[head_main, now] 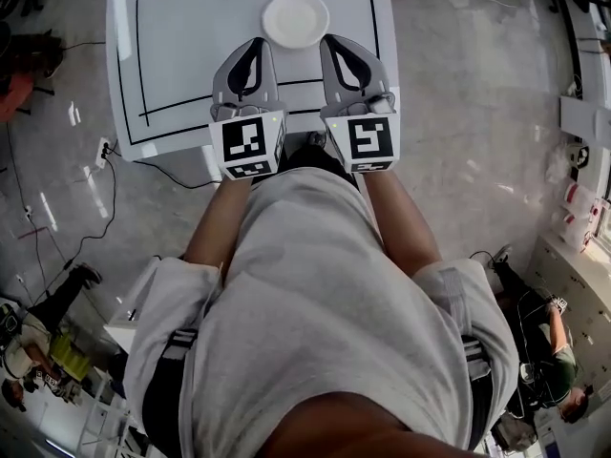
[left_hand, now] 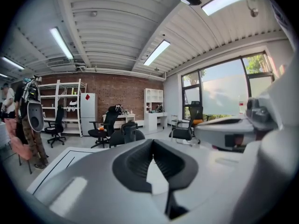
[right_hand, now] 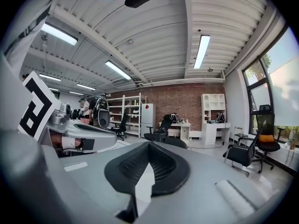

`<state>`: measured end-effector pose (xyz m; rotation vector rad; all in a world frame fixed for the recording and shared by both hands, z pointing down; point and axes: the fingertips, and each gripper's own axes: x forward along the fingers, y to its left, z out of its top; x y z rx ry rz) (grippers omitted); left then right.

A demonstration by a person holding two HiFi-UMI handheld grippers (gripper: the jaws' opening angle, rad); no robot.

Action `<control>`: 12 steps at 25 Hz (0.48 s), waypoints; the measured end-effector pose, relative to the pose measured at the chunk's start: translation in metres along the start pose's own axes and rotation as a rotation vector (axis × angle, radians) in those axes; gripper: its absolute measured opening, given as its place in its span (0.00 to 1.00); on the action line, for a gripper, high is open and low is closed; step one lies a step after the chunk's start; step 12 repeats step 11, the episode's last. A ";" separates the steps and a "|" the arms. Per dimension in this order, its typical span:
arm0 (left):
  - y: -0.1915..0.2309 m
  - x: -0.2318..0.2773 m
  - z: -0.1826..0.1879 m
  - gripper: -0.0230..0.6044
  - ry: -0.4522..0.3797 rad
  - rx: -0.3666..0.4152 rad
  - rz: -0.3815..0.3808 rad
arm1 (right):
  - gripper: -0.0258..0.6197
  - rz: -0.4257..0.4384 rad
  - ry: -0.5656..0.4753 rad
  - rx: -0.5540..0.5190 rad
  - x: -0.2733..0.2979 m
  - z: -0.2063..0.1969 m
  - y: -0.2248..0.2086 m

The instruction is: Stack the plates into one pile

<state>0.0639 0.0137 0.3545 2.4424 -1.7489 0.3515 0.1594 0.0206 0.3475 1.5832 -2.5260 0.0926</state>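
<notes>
A round white plate [head_main: 296, 19] lies at the far middle of the white table [head_main: 181, 55]; from above I cannot tell whether others lie under it. Both grippers hover side by side over the table's near part, pointing toward the plate and stopping short of it. My left gripper [head_main: 253, 46] is shut with nothing in it, and my right gripper [head_main: 336, 44] is shut and empty too. The left gripper view looks level across the room over its closed jaws [left_hand: 153, 141]; the plate does not show there. The right gripper view does the same over its own jaws [right_hand: 148, 144].
Black lines mark rectangles on the table. A cable and power strip [head_main: 103, 151] lie on the floor at the left. People sit at the lower left [head_main: 38, 351] and lower right [head_main: 563, 370]. Office chairs [left_hand: 105, 127] and shelves [right_hand: 126, 113] stand further off.
</notes>
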 end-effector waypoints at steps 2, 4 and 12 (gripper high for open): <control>-0.009 -0.003 0.000 0.04 0.004 0.010 0.002 | 0.04 0.007 -0.010 0.003 -0.008 0.002 -0.001; -0.016 -0.006 0.001 0.04 0.010 0.016 0.007 | 0.04 0.010 -0.023 0.009 -0.015 0.004 -0.002; -0.052 -0.026 0.010 0.04 0.012 0.043 0.004 | 0.04 0.001 -0.026 0.034 -0.049 0.007 -0.014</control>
